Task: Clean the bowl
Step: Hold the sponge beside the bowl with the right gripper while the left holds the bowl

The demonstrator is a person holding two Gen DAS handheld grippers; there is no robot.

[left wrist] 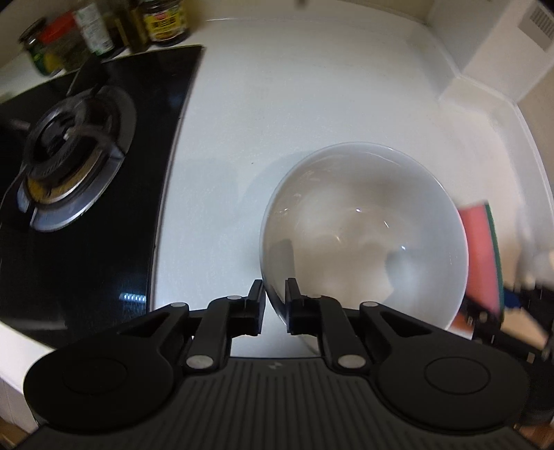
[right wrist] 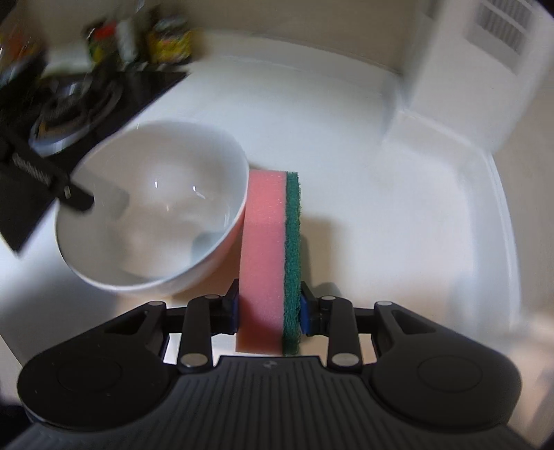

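The white counter (left wrist: 294, 114) lies bare from the bowl (left wrist: 363, 228) to its back edge and right corner, giving open passage there. The black hob (left wrist: 104, 194) with 1 raised burner (left wrist: 72, 138) blocks the left edge, and jars (left wrist: 104, 31) crowd the back-left corner.

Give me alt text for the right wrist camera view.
The right hand-held gripper clamps an upright pink-and-green sponge beside a white bowl on a white counter. The left hand-held gripper reaches over the bowl's far rim; a black stove lies behind.
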